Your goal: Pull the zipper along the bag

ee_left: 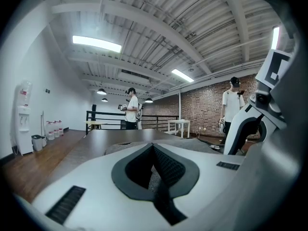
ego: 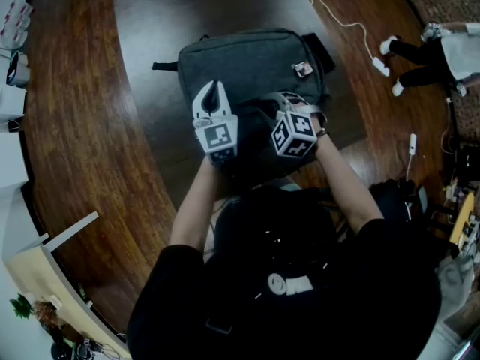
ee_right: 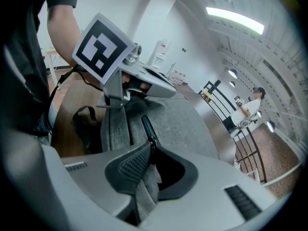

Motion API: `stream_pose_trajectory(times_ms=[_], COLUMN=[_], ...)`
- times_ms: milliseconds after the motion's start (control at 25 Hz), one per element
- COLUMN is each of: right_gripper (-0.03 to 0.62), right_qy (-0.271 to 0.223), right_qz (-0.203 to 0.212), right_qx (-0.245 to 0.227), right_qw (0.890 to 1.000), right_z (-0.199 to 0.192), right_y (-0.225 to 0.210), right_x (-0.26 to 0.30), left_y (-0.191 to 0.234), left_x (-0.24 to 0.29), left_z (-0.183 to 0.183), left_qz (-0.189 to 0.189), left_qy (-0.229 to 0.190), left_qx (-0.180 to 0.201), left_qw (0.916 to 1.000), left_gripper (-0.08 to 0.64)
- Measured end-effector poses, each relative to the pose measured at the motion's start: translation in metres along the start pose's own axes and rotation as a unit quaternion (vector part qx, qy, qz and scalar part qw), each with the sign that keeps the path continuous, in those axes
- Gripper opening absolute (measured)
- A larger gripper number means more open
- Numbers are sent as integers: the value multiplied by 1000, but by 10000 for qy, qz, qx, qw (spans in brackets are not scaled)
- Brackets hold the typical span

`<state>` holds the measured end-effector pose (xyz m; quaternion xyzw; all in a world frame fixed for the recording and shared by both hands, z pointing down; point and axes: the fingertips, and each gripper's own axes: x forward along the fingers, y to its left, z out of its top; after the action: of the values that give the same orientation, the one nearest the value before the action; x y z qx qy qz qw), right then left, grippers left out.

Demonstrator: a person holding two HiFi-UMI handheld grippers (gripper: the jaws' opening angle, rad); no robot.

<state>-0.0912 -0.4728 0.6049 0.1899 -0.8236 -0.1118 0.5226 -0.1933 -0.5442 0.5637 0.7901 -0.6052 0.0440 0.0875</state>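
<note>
Your forearms reach in from the near side and meet over the near half of the bag (ego: 247,62), with the two tools just beside each other. You hold the left gripper (ee_left: 154,147) almost level, pointing across the top of the bag. Its jaws are closed on a fold of the bag's grey cloth. You tip the right gripper (ee_right: 149,143) steeply down at the bag, and its jaws pinch the zipper pull (ee_right: 150,138), with a strip of grey cloth between the pads.

From that pull the dark zipper (ee_right: 143,121) runs away along the bag toward your left gripper. The bag is grey and lies flat on the dark table (ego: 150,21), with a small metal tag (ego: 303,68) near its right corner.

Beyond the bag and to its left you have bare tabletop. To the bag's right the table ends close by, with wood floor (ego: 75,126) and a white cable (ego: 337,13) past that edge.
</note>
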Motion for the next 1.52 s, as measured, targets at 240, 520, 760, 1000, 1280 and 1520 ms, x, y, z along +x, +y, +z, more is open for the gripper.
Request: stream_pose_trajectory(times_ms=[240, 520, 760, 1000, 1280, 1520], right_gripper=[49, 49, 49, 49, 49, 48], right_qy=[10, 39, 84, 135, 241, 296], right_qz=[-17, -21, -16, 20, 19, 46], right_qx=[-34, -36, 33, 185, 358, 531], right_qw=[10000, 10000, 10000, 9997, 9991, 9981], right_z=[-10, -25, -40, -65, -93, -116], right_y=[-5, -11, -18, -25, -34, -40], right_x=[-3, -6, -8, -10, -9, -3], left_y=[0, 1, 0, -1, 0, 0], left_x=[1, 0, 3, 3, 3, 5], left_z=[2, -1, -2, -6, -6, -7], left_qz=[19, 75, 116, 214, 293, 352], left_qy=[-19, 64, 118, 218, 261, 312], left_qx=[54, 146, 191, 316, 371, 441], left_qw=[10000, 9998, 9997, 9990, 9985, 9979], left_gripper=[6, 6, 6, 6, 6, 6])
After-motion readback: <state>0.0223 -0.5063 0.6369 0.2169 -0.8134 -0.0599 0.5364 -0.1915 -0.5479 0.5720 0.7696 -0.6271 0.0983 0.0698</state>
